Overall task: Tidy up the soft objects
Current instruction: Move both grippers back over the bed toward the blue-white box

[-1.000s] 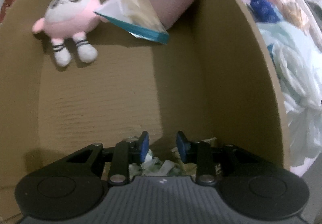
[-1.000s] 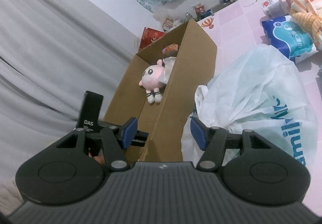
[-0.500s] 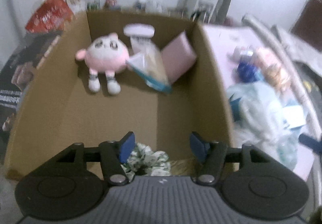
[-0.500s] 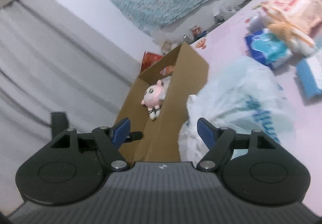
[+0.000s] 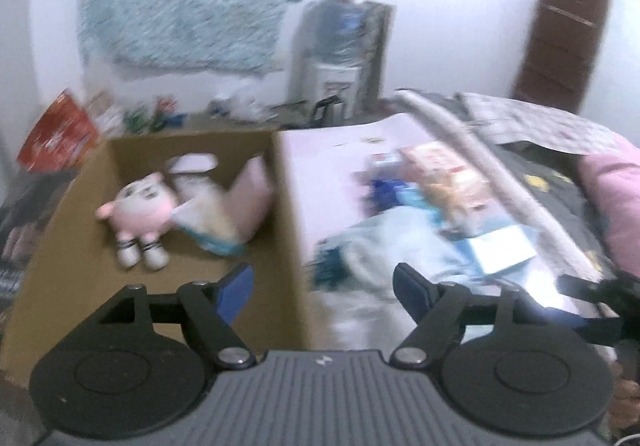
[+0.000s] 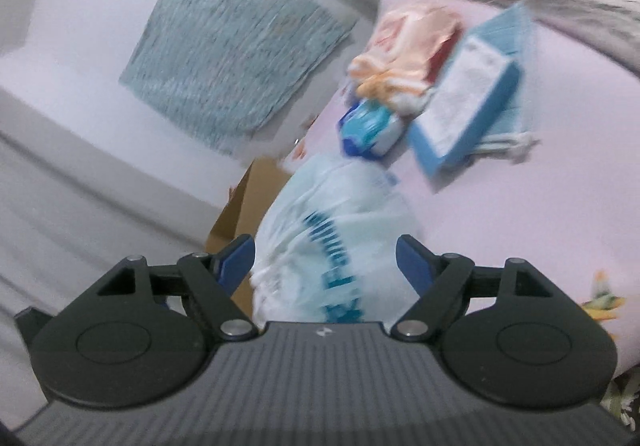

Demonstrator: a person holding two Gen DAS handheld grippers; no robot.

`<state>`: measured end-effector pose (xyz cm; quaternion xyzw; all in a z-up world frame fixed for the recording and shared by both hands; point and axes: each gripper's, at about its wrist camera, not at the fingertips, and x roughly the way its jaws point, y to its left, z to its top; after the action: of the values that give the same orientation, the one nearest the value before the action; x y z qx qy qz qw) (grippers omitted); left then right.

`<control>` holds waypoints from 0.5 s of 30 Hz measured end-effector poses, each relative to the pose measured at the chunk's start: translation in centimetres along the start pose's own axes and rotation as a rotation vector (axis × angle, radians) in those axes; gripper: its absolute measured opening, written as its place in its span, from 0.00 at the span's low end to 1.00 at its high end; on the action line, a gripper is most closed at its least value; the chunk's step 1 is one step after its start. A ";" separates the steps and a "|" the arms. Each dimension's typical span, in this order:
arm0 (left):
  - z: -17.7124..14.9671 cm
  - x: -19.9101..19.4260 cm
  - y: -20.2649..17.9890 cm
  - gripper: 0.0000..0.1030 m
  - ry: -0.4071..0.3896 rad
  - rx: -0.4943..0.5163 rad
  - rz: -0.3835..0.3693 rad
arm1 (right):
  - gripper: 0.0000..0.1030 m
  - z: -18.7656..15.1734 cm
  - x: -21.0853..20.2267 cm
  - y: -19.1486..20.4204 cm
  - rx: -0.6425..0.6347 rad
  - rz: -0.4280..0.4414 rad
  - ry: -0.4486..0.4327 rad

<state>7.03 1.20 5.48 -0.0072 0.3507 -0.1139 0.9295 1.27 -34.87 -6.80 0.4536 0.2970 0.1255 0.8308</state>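
- We see the left gripper (image 5: pixel 322 282) angled downward above the near right corner of the cardboard box (image 5: pixel 288 230), its blue pads spread wide with nothing between them; the jaws have just been opening.
- We see the right gripper (image 6: pixel 325 260) rolled to one side and pointing along the pink bed sheet (image 6: pixel 520 213), jaws likewise released and just widened, empty.
- The box's right wall runs up between the left jaws, dividing the open box floor on the left from the cluttered sheet on the right (the picture is blurred by motion).
- Inside the box, well beyond the left jaws, the pink plush toy (image 5: pixel 138 215) lies against the far end, with a clear packet (image 5: pixel 208 224) and a pink pouch (image 5: pixel 252 201) beside it.
- The white plastic bag (image 6: pixel 332 238) sits directly ahead of the right jaws, close but not gripped; the blue pack (image 6: pixel 370 127), the blue-and-white box (image 6: pixel 468 93) and the orange-pink packet (image 6: pixel 404 45) lie farther along the sheet.
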 end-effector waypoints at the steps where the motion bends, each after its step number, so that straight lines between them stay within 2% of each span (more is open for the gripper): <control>1: 0.0 0.2 -1.1 0.78 -0.006 0.017 -0.022 | 0.76 0.3 -0.2 -0.5 0.004 -0.007 -0.011; 5: -0.3 1.7 -5.6 0.79 0.002 0.087 -0.094 | 0.76 1.8 -0.4 -1.9 -0.016 -0.035 -0.056; 9: -0.6 4.2 -9.2 0.77 0.028 0.130 -0.136 | 0.76 4.6 -0.1 -2.3 -0.112 -0.094 -0.075; 12: -0.8 5.9 -11.2 0.72 0.036 0.143 -0.139 | 0.70 7.1 0.8 -2.3 -0.230 -0.148 -0.077; 15: -0.9 7.4 -12.6 0.64 0.045 0.148 -0.146 | 0.58 10.1 2.6 -2.8 -0.306 -0.188 -0.063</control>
<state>9.19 -12.58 1.17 0.0384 0.3606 -0.2068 0.9087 9.28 -41.99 -5.94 0.2961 0.2894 0.0767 0.9070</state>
